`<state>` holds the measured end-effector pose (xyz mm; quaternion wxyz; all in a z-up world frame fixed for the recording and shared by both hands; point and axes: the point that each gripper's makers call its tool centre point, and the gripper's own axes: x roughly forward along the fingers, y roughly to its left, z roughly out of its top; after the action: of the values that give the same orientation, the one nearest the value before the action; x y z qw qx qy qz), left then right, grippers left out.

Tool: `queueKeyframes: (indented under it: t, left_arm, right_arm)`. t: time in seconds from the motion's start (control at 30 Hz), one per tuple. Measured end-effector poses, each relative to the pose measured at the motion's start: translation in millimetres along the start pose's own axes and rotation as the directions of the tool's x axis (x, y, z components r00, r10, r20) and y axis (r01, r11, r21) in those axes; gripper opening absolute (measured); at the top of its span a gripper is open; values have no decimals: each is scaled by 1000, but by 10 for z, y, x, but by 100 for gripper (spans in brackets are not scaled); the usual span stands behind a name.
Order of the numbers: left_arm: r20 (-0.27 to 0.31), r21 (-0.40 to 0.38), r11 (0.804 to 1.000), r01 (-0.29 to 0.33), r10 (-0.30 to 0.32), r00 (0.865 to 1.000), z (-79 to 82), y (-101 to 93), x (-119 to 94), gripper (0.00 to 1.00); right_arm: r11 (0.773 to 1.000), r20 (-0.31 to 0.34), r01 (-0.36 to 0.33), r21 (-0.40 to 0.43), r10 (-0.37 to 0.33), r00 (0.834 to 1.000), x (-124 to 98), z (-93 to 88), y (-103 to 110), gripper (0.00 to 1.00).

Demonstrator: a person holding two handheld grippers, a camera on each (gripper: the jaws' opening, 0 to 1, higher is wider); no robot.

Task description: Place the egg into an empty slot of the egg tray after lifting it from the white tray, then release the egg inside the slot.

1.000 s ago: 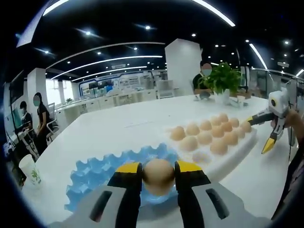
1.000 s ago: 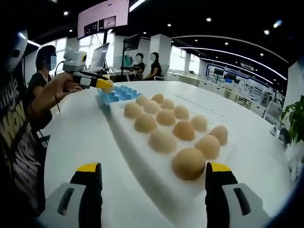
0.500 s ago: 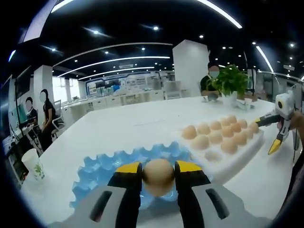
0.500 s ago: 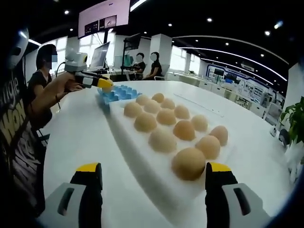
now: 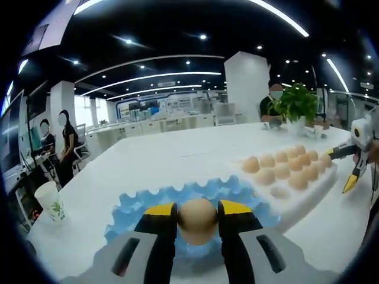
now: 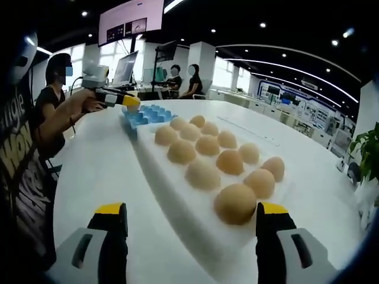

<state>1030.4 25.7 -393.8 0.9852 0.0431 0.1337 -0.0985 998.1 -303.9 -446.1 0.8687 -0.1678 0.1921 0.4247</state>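
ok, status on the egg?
Left tongs shut on egg, over blue egg tray. Right tongs open, by white tray. Nothing in the way.

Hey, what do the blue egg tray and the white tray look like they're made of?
Blue egg tray: probably thin moulded plastic, going by its slight sheen and crisp scalloped cups. White tray: likely foam, with a thick matte slab and soft rounded edges. Neither is certain from looks alone.

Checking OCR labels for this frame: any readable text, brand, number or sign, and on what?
"HON": large yellow letters on the person's dark shirt, cut off at the picture edge, likely part of a longer word.
Pale lettering above it on the same shirt: partly cut off, not readable.
Overhead screen: shows content, too small to read.
Paper cup: green print, no legible words.
Eggs, white tray, blue egg tray: no markings seen.
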Motion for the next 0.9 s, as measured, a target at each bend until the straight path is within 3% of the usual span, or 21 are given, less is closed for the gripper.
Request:
queueKeyframes:
  t: [0.9]
  left_arm:
    - [18, -22, 997, -75, 76, 997, -35, 321, -102, 27]
  right_arm:
    - [1000, 4, -3, -21, 4, 1000, -6, -8, 27, 94]
